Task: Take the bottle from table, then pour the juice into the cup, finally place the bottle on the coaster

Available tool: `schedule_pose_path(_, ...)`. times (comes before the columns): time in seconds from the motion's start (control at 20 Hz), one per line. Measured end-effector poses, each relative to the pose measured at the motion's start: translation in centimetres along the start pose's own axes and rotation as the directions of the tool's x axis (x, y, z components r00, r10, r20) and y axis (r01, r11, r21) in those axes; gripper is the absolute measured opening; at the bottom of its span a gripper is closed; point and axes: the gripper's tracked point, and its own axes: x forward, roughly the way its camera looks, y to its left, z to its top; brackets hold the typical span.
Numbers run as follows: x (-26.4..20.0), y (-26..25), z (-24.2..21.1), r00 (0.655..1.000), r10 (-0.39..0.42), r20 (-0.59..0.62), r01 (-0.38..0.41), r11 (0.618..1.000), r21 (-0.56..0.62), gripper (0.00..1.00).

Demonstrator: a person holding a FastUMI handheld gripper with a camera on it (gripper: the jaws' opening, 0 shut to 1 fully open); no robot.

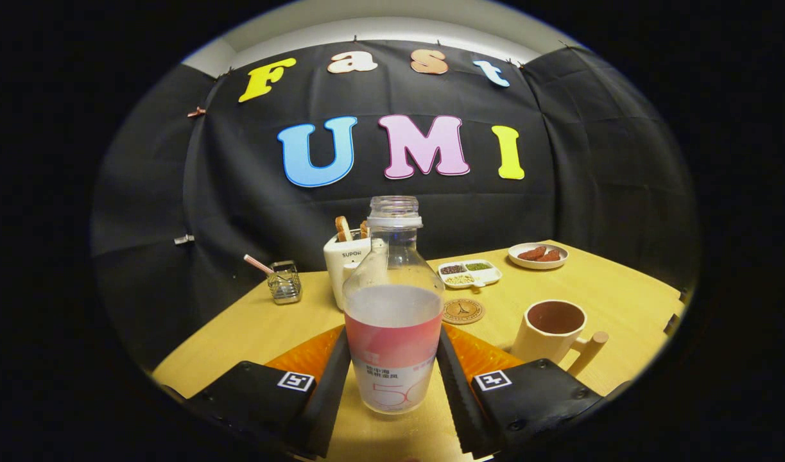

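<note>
Black cloth [238, 192] is hanging in creased panels around a booth, clipped along its top edge, while a pale wall strip [379, 29] is glowing above a yellow wooden table [251, 327].

The yellow wooden table [623, 282] carries a clear plastic bottle [393, 308] between the jaws, a cream cup [552, 330] and round cork coaster [463, 311] just beyond them, and farther off a white toaster [346, 263], divided dish [470, 273], white plate [538, 255] and small wire holder [284, 282].
</note>
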Motion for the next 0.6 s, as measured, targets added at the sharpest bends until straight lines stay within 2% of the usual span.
schedule_pose_path(0.15,-0.7,1.2,1.4,0.999,0.044,-0.014,-0.042,0.991,0.127,0.75)
schedule_pose_path(0.25,-1.1,1.5,1.9,0.997,0.07,-0.029,-0.062,0.971,0.232,0.75)
schedule_pose_path(0.4,-1.7,1.3,2.4,0.994,0.102,-0.044,-0.075,0.906,0.418,0.74)
schedule_pose_path(0.6,-1.7,-0.9,1.9,0.994,0.08,-0.08,-0.017,0.805,0.592,0.74)
